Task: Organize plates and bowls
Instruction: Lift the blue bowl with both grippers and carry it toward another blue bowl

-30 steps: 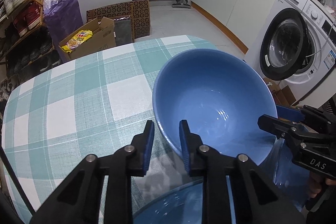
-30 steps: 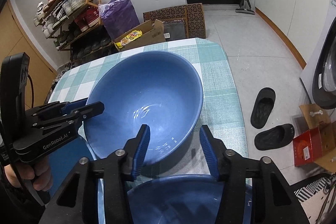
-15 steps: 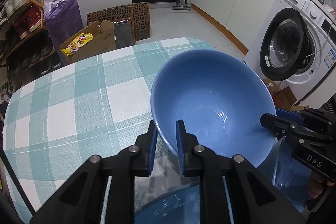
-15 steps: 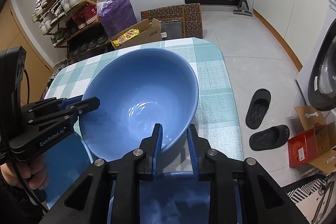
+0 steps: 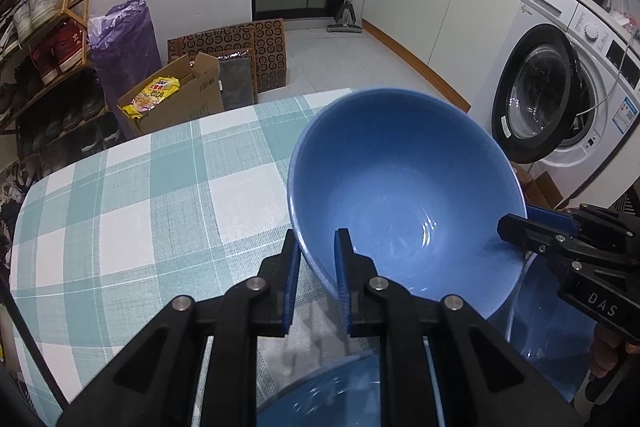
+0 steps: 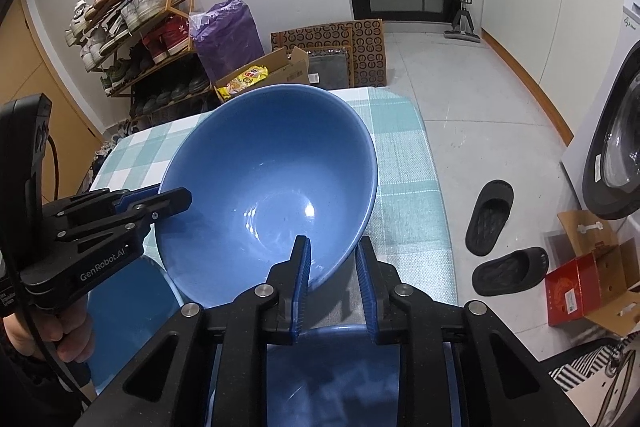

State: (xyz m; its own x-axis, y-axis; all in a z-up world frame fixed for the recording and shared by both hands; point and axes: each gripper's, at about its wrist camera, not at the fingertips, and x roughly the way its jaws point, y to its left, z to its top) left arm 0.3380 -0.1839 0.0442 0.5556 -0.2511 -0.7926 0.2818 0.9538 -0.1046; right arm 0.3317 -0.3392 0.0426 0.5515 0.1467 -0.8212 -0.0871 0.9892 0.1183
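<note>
A large blue bowl (image 5: 400, 187) (image 6: 272, 179) hangs tilted over the checked table (image 5: 140, 195), held from both sides. My left gripper (image 5: 316, 239) is shut on its near left rim, one pad inside and one outside. My right gripper (image 6: 332, 243) is shut on the rim at the opposite side. Each gripper also shows in the other's view: the right gripper (image 5: 516, 223) and the left gripper (image 6: 176, 197). Beneath the bowl sit more blue dishes: one dish (image 5: 328, 395) below my left fingers, another dish (image 5: 548, 327) at the right, and a plate (image 6: 128, 307).
The table's far edge (image 6: 404, 99) drops to a tiled floor with a cardboard box (image 5: 176, 103), a purple bag (image 5: 124, 47) and a shoe rack (image 6: 132, 27). A washing machine (image 5: 560, 99) stands to the right, with black slippers (image 6: 496, 239) on the floor.
The right jaws have closed from wide apart onto the bowl's rim. The left jaws narrowed onto the rim too. The bowl sits slightly higher and more tilted.
</note>
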